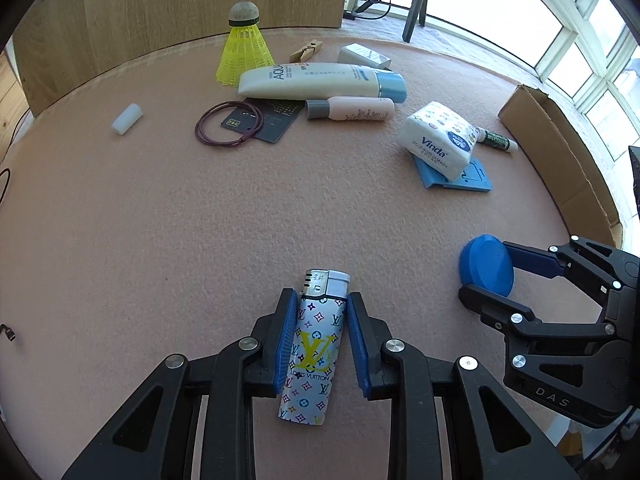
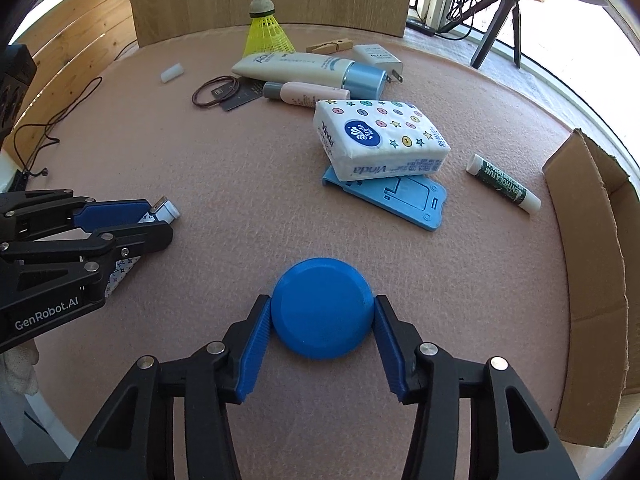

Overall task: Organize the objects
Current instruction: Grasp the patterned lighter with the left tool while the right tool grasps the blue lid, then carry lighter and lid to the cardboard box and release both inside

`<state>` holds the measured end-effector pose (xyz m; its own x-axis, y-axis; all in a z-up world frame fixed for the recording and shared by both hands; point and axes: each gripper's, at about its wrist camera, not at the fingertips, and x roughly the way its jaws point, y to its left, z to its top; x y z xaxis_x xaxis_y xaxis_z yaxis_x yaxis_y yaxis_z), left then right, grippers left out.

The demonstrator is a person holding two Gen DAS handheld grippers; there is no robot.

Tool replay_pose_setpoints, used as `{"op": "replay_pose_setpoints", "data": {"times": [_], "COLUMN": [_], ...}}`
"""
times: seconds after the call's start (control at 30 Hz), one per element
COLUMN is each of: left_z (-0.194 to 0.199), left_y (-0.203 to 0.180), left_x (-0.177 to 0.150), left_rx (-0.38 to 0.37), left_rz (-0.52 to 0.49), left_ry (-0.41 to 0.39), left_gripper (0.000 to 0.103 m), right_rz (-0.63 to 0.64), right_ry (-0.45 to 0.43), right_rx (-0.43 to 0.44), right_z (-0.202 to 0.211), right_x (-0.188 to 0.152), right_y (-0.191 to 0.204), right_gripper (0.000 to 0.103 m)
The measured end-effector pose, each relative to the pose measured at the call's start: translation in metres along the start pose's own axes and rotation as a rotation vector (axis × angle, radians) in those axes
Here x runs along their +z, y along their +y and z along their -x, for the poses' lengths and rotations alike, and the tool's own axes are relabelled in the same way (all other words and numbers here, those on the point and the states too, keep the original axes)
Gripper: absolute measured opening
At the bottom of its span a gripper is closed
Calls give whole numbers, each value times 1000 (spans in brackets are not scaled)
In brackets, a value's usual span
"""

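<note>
My left gripper [image 1: 318,308] is shut on a patterned lighter [image 1: 314,344] with a silver top, low over the pink felt table [image 1: 160,220]. My right gripper [image 2: 322,312] is shut on a round blue disc [image 2: 322,306], both pads touching its rim. In the left wrist view the right gripper [image 1: 476,272] and the disc [image 1: 486,266] sit to the right. In the right wrist view the left gripper [image 2: 160,216] with the lighter [image 2: 164,210] is at the left.
A cardboard box [image 2: 592,280] stands at the right edge. Farther back lie a Vinda tissue pack [image 2: 380,140] on a blue phone stand [image 2: 400,196], a green tube [image 2: 504,188], a lotion tube [image 2: 304,68], a pink bottle [image 2: 304,94], a yellow shuttlecock [image 2: 266,28], hair ties [image 2: 214,92], a clothespin [image 2: 330,46].
</note>
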<state>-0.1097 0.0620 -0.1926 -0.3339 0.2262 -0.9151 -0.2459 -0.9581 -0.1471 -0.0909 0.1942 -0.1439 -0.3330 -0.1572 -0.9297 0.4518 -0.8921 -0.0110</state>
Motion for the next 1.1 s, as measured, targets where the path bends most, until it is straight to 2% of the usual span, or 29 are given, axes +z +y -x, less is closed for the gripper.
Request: {"op": "replay_pose_setpoints", "data": {"times": [0.1, 0.17, 0.23, 0.27, 0.3, 0.37, 0.43, 0.6, 0.73, 0.93, 1.1], "left_z": [1, 4, 6, 7, 8, 9, 12, 21, 35, 56, 69], "left_y": [2, 1, 0, -1, -2, -2, 1, 10, 9, -15, -52], "left_x": [-3, -7, -12, -16, -18, -21, -25, -30, -26, -4, 18], "left_rx": [-5, -8, -6, 1, 12, 53, 54, 19, 12, -5, -31], "left_rz": [16, 24, 30, 27, 19, 17, 41, 113, 129, 117, 72], "left_ry": [4, 6, 3, -4, -8, -13, -13, -7, -43, -105, -150], "left_gripper": [29, 42, 50, 50, 49, 33, 25, 25, 25, 25, 25], "right_rz": [6, 7, 11, 14, 17, 21, 21, 8, -13, -52, -88], "right_ry": [1, 2, 2, 2, 1, 1, -1, -10, -47, -121, -177], "right_rx": [4, 9, 10, 11, 10, 11, 10, 14, 20, 26, 12], "right_z": [0, 0, 0, 1, 1, 2, 3, 9, 26, 65, 98], "right_x": [0, 0, -1, -2, -2, -3, -5, -10, -13, -14, -17], "right_y": [-1, -3, -4, -4, -4, -5, -6, -15, -28, -56, -87], "right_gripper": [46, 46, 46, 46, 46, 46, 46, 46, 46, 46, 46]}}
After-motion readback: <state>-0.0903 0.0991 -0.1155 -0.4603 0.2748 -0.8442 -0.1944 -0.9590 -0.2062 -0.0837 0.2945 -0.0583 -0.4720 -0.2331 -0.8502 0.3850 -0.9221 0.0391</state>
